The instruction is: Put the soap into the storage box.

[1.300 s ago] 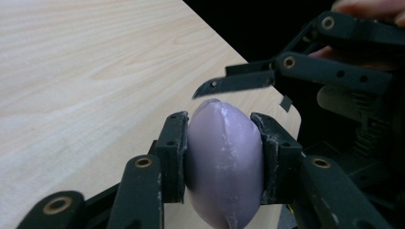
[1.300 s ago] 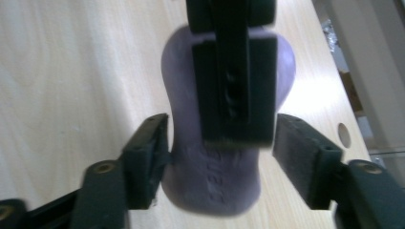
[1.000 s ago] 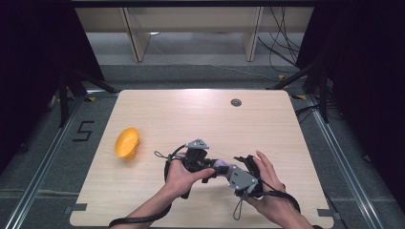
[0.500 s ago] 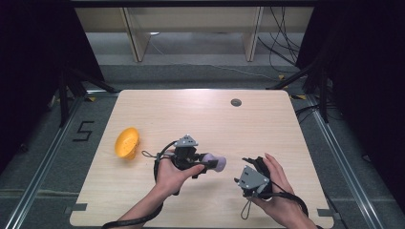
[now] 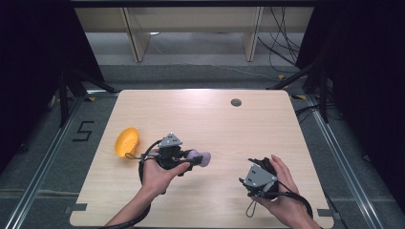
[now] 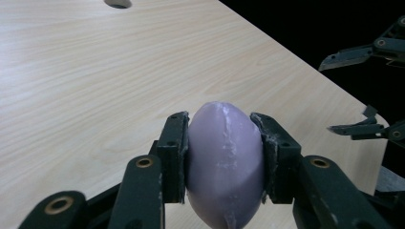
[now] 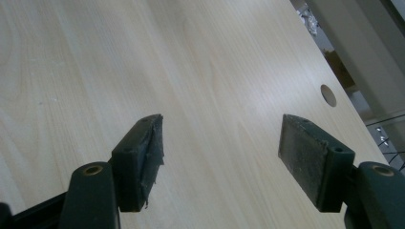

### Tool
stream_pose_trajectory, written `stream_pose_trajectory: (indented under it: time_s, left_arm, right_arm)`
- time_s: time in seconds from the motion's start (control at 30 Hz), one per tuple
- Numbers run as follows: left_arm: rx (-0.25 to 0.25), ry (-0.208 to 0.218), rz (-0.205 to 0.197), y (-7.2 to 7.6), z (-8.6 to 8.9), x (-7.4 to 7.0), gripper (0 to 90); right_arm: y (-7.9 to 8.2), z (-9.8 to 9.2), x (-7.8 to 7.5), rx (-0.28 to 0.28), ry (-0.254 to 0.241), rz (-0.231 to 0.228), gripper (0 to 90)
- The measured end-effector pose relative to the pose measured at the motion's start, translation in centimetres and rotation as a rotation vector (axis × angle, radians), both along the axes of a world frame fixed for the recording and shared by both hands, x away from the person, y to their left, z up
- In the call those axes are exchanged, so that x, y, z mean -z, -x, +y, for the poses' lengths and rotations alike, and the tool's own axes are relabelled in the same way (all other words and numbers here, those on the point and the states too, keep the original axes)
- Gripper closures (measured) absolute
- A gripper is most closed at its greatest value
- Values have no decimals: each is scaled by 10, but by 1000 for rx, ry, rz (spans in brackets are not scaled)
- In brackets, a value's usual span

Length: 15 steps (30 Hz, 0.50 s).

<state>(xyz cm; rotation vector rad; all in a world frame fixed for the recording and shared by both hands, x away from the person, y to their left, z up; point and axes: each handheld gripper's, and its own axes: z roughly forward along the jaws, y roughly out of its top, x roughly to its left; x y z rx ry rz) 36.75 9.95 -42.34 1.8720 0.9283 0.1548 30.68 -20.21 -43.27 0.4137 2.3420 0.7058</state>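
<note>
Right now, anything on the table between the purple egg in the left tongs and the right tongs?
Nothing: in the high view, bare table separates the purple egg from the right tongs.

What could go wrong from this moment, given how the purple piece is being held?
1. The left gripper pinches the smooth, rounded purple soap-like piece only at its bulging sides, so it could squirt out and drop onto the table.
2. The right gripper is open and apart from it, so nothing would catch a slip.
3. The orange object lies near the left forearm; the trailing cable might nudge it.
</note>
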Motion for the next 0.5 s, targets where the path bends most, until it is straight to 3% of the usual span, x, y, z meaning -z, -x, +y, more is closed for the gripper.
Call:
stream_pose_trajectory:
  time_s: [0.1, 0.17, 0.4, 0.5]
  left_arm:
    - [-38, -16, -21, 0, 12, -1, 588]
    - [-45, -21, -20, 0, 15, -1, 588]
    - [-101, -48, -31, -2, 34, 0, 588]
    - [-121, -56, -37, -2, 40, 0, 588]
  right_arm:
    - [0, -3, 1, 19, -8, 27, 329]
    - [-2, -3, 1, 5, -2, 23, 330]
    - [-2, -4, 2, 32, -13, 23, 331]
    - [-4, -5, 2, 9, 0, 15, 331]
